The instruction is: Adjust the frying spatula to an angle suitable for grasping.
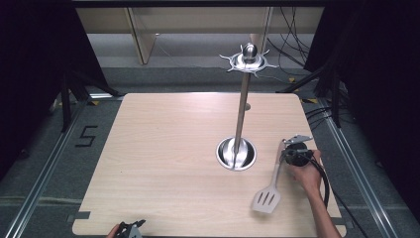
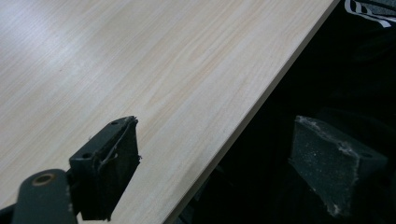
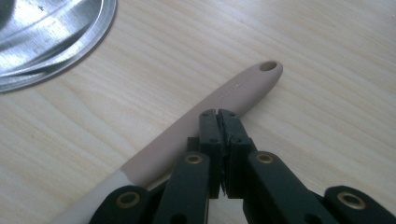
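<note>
A slotted spatula with a pale blade and a beige handle lies flat on the wooden table, right of centre. My right gripper hovers over the handle's far end, held by a hand. In the right gripper view its jaws are pressed together with nothing between them, and the spatula handle lies on the wood just under and beyond the tips. My left gripper sits at the table's near edge, open. In its own view the left gripper has one jaw over the table and the other past the edge.
A tall metal stand rises from a round shiny base near the table's middle, with a ring of hooks at its top. The base's rim lies close to the spatula handle. Cables run on the floor at the right.
</note>
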Action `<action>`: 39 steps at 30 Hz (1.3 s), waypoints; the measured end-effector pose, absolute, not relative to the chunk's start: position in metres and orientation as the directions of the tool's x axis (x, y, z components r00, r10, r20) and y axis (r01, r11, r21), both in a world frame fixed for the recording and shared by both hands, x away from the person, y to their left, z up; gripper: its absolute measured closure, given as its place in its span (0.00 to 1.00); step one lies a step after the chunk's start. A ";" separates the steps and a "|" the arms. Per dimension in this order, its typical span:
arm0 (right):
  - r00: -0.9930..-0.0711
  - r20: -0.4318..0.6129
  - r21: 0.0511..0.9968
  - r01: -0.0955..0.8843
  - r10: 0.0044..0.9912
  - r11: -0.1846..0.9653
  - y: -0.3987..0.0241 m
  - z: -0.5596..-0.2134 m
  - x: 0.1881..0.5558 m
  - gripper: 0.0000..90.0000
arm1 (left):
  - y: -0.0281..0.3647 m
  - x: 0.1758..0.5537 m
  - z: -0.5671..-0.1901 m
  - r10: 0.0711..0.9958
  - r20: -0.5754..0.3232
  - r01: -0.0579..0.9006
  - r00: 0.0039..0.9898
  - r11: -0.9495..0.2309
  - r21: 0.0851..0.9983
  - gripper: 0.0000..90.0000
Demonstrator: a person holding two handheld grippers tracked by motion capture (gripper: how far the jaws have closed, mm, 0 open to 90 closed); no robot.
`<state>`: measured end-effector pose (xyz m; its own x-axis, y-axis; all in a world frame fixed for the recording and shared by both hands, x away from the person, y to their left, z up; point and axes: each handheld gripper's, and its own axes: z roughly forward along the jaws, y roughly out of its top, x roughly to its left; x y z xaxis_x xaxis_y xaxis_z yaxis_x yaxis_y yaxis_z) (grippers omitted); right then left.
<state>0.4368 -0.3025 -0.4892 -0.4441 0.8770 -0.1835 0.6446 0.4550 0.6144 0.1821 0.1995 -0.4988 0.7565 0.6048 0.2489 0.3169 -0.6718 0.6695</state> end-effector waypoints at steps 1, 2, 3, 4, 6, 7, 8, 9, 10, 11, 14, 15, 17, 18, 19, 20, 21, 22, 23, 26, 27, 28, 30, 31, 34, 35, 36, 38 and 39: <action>-0.435 -0.168 0.612 0.657 0.885 0.439 -0.301 -0.488 0.437 0.99 | 0.199 0.182 -0.499 0.604 0.244 0.318 0.759 -0.670 0.671 0.16; -0.444 -0.176 0.614 0.648 0.879 0.450 -0.300 -0.489 0.438 0.99 | 0.199 0.182 -0.500 0.603 0.229 0.322 0.764 -0.664 0.675 0.17; -0.439 -0.164 0.613 0.656 0.884 0.440 -0.299 -0.489 0.439 0.99 | 0.199 0.182 -0.500 0.605 0.231 0.323 0.762 -0.664 0.674 0.17; -0.450 -0.177 0.617 0.642 0.875 0.455 -0.299 -0.489 0.440 0.99 | 0.199 0.183 -0.500 0.605 0.231 0.323 0.762 -0.664 0.674 0.17; -0.441 -0.163 0.615 0.654 0.883 0.440 -0.297 -0.489 0.441 0.99 | 0.198 0.182 -0.500 0.604 0.230 0.322 0.763 -0.664 0.674 0.17; -0.440 -0.161 0.616 0.654 0.883 0.438 -0.297 -0.489 0.441 0.98 | 0.198 0.182 -0.501 0.619 0.229 0.325 0.751 -0.649 0.688 0.17; -0.439 -0.157 0.620 0.653 0.885 0.434 -0.297 -0.489 0.441 0.96 | 0.198 0.182 -0.501 0.619 0.226 0.325 0.752 -0.647 0.690 0.17; -0.442 -0.166 0.621 0.648 0.881 0.442 -0.298 -0.489 0.442 0.92 | 0.199 0.182 -0.499 0.611 0.244 0.320 0.754 -0.664 0.675 0.17; -0.416 -0.137 0.622 0.670 0.899 0.405 -0.298 -0.488 0.442 0.86 | 0.199 0.182 -0.499 0.606 0.259 0.313 0.752 -0.674 0.669 0.16; -0.410 -0.130 0.626 0.672 0.903 0.396 -0.300 -0.487 0.442 0.83 | 0.198 0.182 -0.501 0.623 0.236 0.322 0.746 -0.647 0.691 0.17; -0.378 -0.067 0.623 0.707 0.923 0.334 -0.300 -0.481 0.439 0.72 | 0.198 0.182 -0.501 0.621 0.225 0.323 0.751 -0.643 0.694 0.17; -0.371 -0.056 0.617 0.717 0.927 0.324 -0.299 -0.480 0.439 0.70 | 0.198 0.182 -0.501 0.620 0.228 0.323 0.751 -0.645 0.692 0.17; -0.358 -0.056 0.614 0.724 0.932 0.315 -0.298 -0.479 0.438 0.68 | 0.197 0.181 -0.501 0.620 0.228 0.322 0.751 -0.645 0.692 0.17; -0.353 -0.045 0.597 0.741 0.935 0.308 -0.295 -0.478 0.437 0.63 | 0.198 0.181 -0.500 0.606 0.245 0.313 0.757 -0.665 0.678 0.16; -0.357 -0.034 0.595 0.743 0.934 0.305 -0.295 -0.478 0.437 0.60 | 0.199 0.181 -0.499 0.599 0.236 0.315 0.765 -0.668 0.675 0.17; -0.356 -0.018 0.590 0.751 0.934 0.297 -0.294 -0.478 0.437 0.59 | 0.199 0.181 -0.499 0.601 0.236 0.315 0.764 -0.666 0.676 0.17; -0.353 -0.005 0.585 0.758 0.935 0.289 -0.293 -0.479 0.437 0.58 | 0.199 0.181 -0.499 0.601 0.236 0.315 0.764 -0.666 0.676 0.16; -0.353 -0.008 0.580 0.761 0.936 0.292 -0.292 -0.479 0.437 0.57 | 0.198 0.181 -0.500 0.619 0.224 0.322 0.753 -0.642 0.696 0.17; -0.362 0.003 0.575 0.763 0.932 0.295 -0.291 -0.480 0.437 0.56 | 0.199 0.181 -0.499 0.599 0.237 0.314 0.765 -0.668 0.675 0.17; -0.369 0.013 0.569 0.767 0.929 0.297 -0.291 -0.482 0.438 0.54 | 0.199 0.181 -0.498 0.601 0.237 0.314 0.763 -0.666 0.676 0.16; -0.369 0.013 0.569 0.767 0.929 0.297 -0.291 -0.482 0.438 0.54 | 0.199 0.181 -0.498 0.601 0.237 0.314 0.763 -0.666 0.676 0.17; -0.356 0.019 0.559 0.779 0.934 0.285 -0.289 -0.483 0.438 0.54 | 0.198 0.182 -0.500 0.606 0.249 0.312 0.756 -0.667 0.676 0.17; -0.369 0.016 0.551 0.779 0.929 0.300 -0.287 -0.484 0.438 0.54 | 0.198 0.181 -0.499 0.600 0.236 0.314 0.765 -0.667 0.676 0.17; -0.369 0.016 0.551 0.779 0.929 0.300 -0.287 -0.484 0.438 0.54 | 0.198 0.181 -0.499 0.600 0.236 0.314 0.765 -0.667 0.676 0.16; -0.387 -0.004 0.546 0.771 0.922 0.326 -0.285 -0.487 0.439 0.53 | 0.199 0.181 -0.498 0.601 0.237 0.314 0.763 -0.667 0.676 0.16; -0.367 -0.003 0.537 0.784 0.930 0.311 -0.282 -0.487 0.439 0.53 | 0.198 0.181 -0.499 0.609 0.237 0.315 0.756 -0.658 0.684 0.17; -0.377 -0.006 0.526 0.786 0.926 0.324 -0.279 -0.487 0.439 0.52 | 0.199 0.181 -0.498 0.605 0.254 0.309 0.754 -0.669 0.676 0.17; -0.378 -0.018 0.524 0.785 0.926 0.331 -0.278 -0.488 0.439 0.53 | 0.199 0.181 -0.498 0.601 0.237 0.314 0.763 -0.666 0.677 0.17; -0.378 -0.018 0.524 0.785 0.926 0.331 -0.278 -0.488 0.439 0.53 | 0.199 0.181 -0.498 0.601 0.237 0.314 0.763 -0.666 0.677 0.17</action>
<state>0.4394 -0.2781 -0.4884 -0.3776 0.9258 -0.0184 0.7850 0.3305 0.5240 0.1811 0.1988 -0.4984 0.7633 0.6011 0.2368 0.3145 -0.6658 0.6767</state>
